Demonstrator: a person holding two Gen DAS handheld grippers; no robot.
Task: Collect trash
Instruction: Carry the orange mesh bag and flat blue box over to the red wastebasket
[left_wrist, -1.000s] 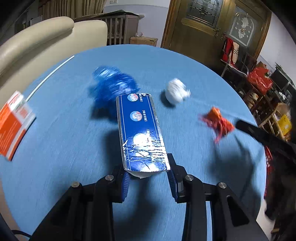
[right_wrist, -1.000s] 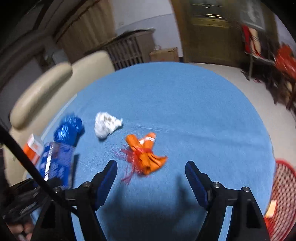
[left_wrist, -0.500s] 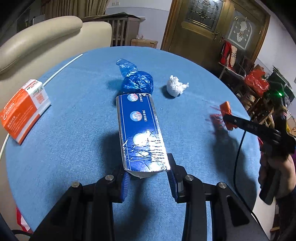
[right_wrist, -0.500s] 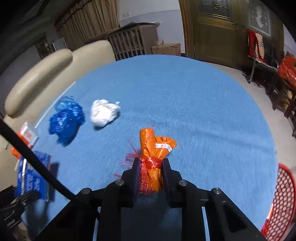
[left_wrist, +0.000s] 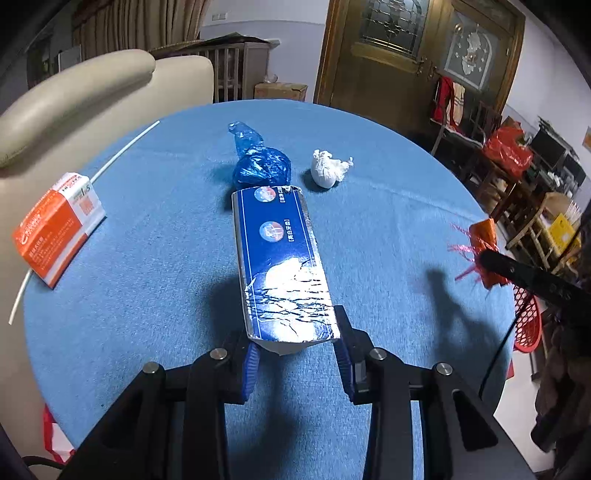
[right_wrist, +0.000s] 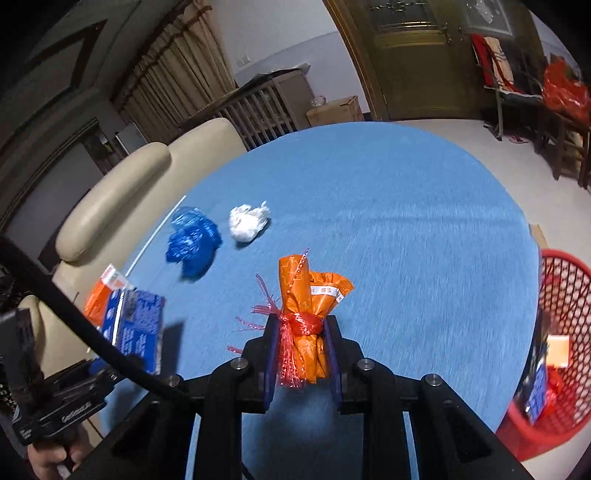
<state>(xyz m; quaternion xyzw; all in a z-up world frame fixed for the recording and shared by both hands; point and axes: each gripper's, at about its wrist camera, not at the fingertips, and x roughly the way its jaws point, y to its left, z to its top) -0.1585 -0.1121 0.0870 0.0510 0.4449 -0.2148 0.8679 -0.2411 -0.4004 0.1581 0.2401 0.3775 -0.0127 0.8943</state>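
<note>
My left gripper (left_wrist: 295, 350) is shut on a long blue and silver box (left_wrist: 282, 262) and holds it above the blue table (left_wrist: 147, 295). My right gripper (right_wrist: 301, 354) is shut on an orange wrapper tied with red ribbon (right_wrist: 306, 314), lifted off the table. That wrapper also shows in the left wrist view (left_wrist: 485, 243). A crumpled blue bag (left_wrist: 258, 162) and a white paper ball (left_wrist: 327, 170) lie on the far part of the table. An orange and white box (left_wrist: 59, 225) lies at the table's left edge.
A red mesh basket (right_wrist: 554, 354) with some trash in it stands on the floor right of the table. A beige sofa (left_wrist: 74, 96) is behind the table on the left. A thin white stick (left_wrist: 125, 147) lies near the left edge.
My right gripper closed on the orange wrapper and lifted it off the table toward the right. My left gripper has kept hold of the blue box.
</note>
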